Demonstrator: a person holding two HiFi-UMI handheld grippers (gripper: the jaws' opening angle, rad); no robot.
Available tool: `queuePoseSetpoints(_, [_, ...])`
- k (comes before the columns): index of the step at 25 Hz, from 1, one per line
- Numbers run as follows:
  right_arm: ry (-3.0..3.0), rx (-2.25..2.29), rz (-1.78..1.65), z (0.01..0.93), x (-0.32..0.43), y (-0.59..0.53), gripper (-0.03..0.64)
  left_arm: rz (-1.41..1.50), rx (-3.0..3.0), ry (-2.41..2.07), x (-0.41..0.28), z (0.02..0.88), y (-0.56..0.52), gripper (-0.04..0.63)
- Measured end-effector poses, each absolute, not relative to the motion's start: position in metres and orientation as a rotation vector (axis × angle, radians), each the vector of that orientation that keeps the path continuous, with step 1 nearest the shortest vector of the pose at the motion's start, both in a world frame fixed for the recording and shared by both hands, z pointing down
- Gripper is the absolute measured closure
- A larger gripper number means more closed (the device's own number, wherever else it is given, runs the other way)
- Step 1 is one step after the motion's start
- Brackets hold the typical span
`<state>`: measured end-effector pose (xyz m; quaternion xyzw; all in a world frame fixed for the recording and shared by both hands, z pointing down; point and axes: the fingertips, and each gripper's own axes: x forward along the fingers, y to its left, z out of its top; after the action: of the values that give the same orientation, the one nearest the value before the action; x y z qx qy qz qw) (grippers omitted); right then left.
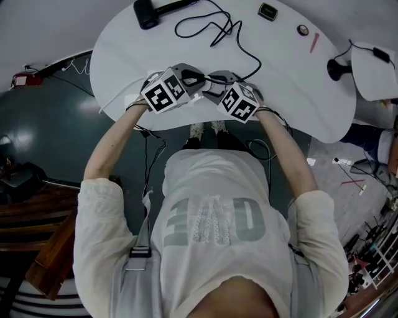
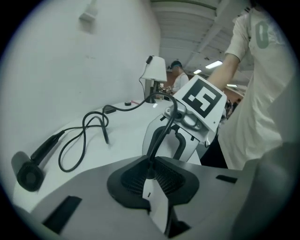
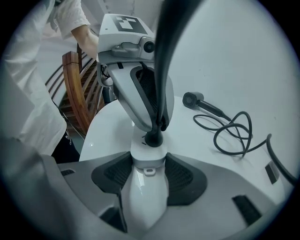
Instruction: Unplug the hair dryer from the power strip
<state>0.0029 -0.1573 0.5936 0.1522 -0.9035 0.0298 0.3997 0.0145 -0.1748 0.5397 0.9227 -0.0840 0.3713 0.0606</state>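
The black hair dryer (image 1: 146,13) lies at the far left of the white table (image 1: 292,81), and its black cord (image 1: 208,26) loops back toward me. Both grippers meet at the table's near edge. My right gripper (image 3: 145,171) is shut on the end of a narrow white power strip (image 3: 143,187), and the black plug (image 3: 153,137) sits in its far end. My left gripper (image 2: 151,176) faces it, pads pressed on that plug (image 2: 150,169) where the cord leaves it. In the head view the strip is hidden between the left gripper (image 1: 198,77) and the right gripper (image 1: 214,79).
A small black box (image 1: 268,11), a round button-like piece (image 1: 302,29) and a pink pen (image 1: 314,42) lie at the table's far right. A white lamp-like object (image 1: 373,62) stands past the right edge. A wooden chair (image 1: 56,254) is at my left on the floor.
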Motion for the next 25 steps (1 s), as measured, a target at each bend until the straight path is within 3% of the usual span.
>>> queuePoseSetpoints(3, [-2.282,0.374,0.083,0.594,0.003,-0.157,0.38,1.009,2.732,-0.337,0.013,0.537,-0.177,0.54])
queuePoseSetpoints(10, [-2.294,0.346,0.077,0.595,0.002,-0.157,0.38,1.041,2.852,-0.344,0.013,0.531,-0.172,0.543])
queuePoseSetpoints(14, [-2.293,0.346,0.095,0.595,0.005,-0.158,0.382,0.587,2.953,-0.464,0.022,0.447,-0.191,0.541])
queuePoseSetpoints(16, [-2.28,0.341,0.097,0.596,0.004,-0.158,0.38,0.499,3.005,-0.478,0.024,0.411,-0.198,0.541])
queuePoseSetpoints(25, [-2.252,0.337,0.096,0.596,0.003,-0.157,0.38,0.513,3.028,-0.522,0.022,0.406,-0.189,0.541])
